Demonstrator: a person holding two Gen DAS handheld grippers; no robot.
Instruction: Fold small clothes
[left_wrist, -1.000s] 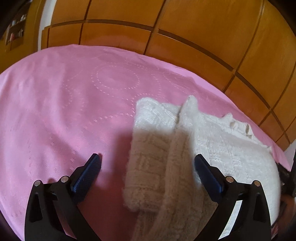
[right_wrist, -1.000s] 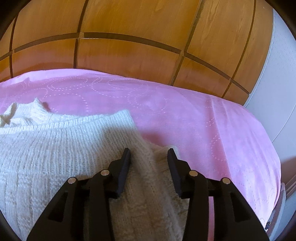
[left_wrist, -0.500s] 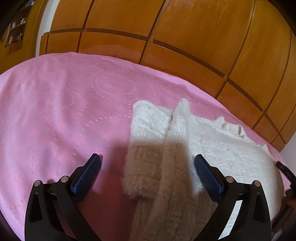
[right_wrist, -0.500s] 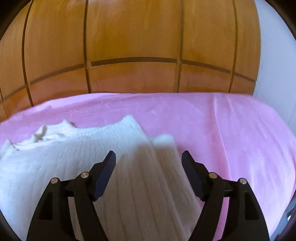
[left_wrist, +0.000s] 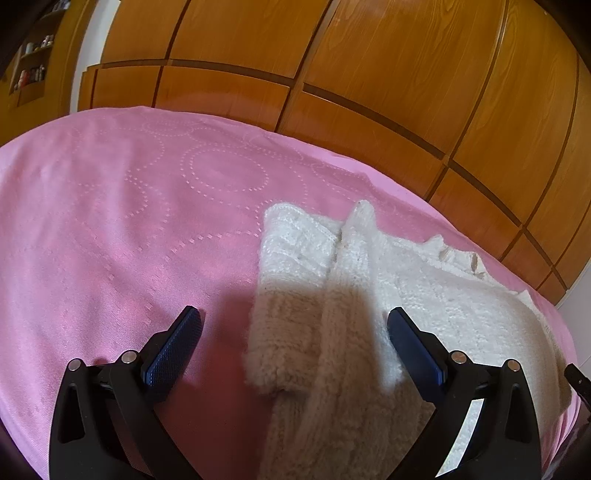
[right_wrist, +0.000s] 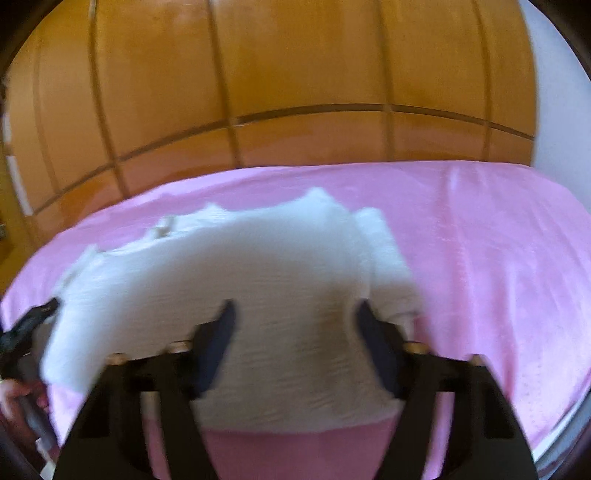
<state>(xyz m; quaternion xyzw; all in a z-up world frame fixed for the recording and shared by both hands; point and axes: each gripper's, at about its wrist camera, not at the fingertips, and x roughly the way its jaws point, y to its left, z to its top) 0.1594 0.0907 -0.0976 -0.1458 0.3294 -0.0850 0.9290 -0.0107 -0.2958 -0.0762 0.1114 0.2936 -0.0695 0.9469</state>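
Observation:
A white knitted sweater (left_wrist: 443, 295) lies on the pink bed cover (left_wrist: 129, 221), one sleeve folded in over its body. My left gripper (left_wrist: 293, 314) hovers wide open over that folded sleeve, its blue pads apart from the knit. In the blurred right wrist view the sweater (right_wrist: 258, 266) spreads flat, its hem near me. My right gripper (right_wrist: 295, 306) hangs above the lower body; its jaws are closing, with knit seen between them but not pinched. The left gripper (right_wrist: 29, 325) shows at the sweater's left edge.
An orange wooden wardrobe (left_wrist: 369, 74) stands behind the bed. A white wall (right_wrist: 554, 110) is at the right and a shelf with bottles (left_wrist: 33, 70) far left. A hand (right_wrist: 14, 402) holds the left tool. Pink cover (right_wrist: 480, 240) extends right of the sweater.
My right gripper let go of the right sleeve, drew back and swung left, so the whole sweater now shows; its jaws widened, then narrowed. The left gripper stayed open in place.

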